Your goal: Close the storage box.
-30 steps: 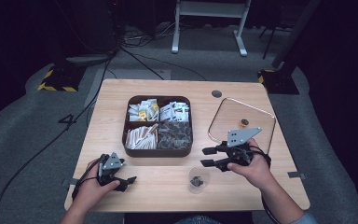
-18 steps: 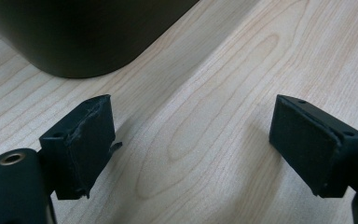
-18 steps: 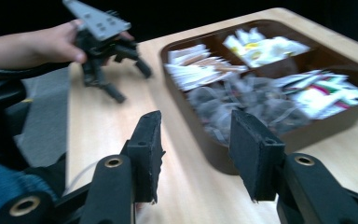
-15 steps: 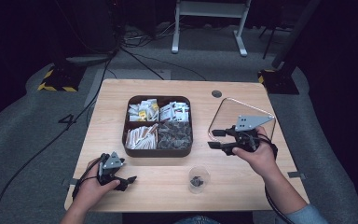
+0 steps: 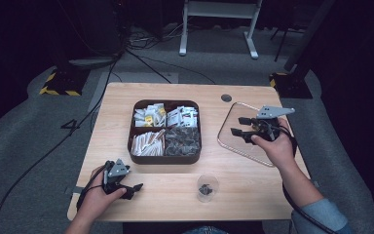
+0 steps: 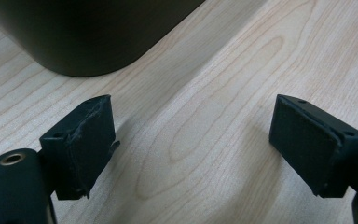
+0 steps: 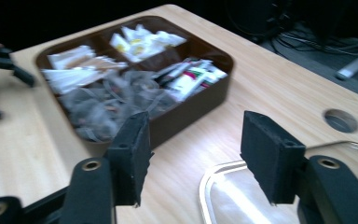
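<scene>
A dark brown tray [image 5: 164,159] with four compartments of sachets and tea bags sits mid-table. A clear lid [image 5: 230,144] lies flat to its right. My right gripper [image 5: 239,125] hovers over that lid, pointing toward the tray; its jaws have just been opening and nothing is between them. In the right gripper view the open jaws [image 7: 196,140] frame the tray's wall [image 7: 191,112] and the lid's rim [image 7: 205,182]. My left gripper [image 5: 135,190] rests open on the wood at the front left, its jaws [image 6: 191,149] apart over bare table below the tray's corner [image 6: 88,37].
A small clear cup [image 5: 207,186] with something dark inside stands near the front edge, between the two hands. A round cable hole [image 5: 226,97] sits at the table's back right. Cables and a stand's feet lie on the floor beyond.
My right gripper has moved away from the cup, back and to the right, and is over the clear lid. Its jaws stand wider. The left hand has stayed put.
</scene>
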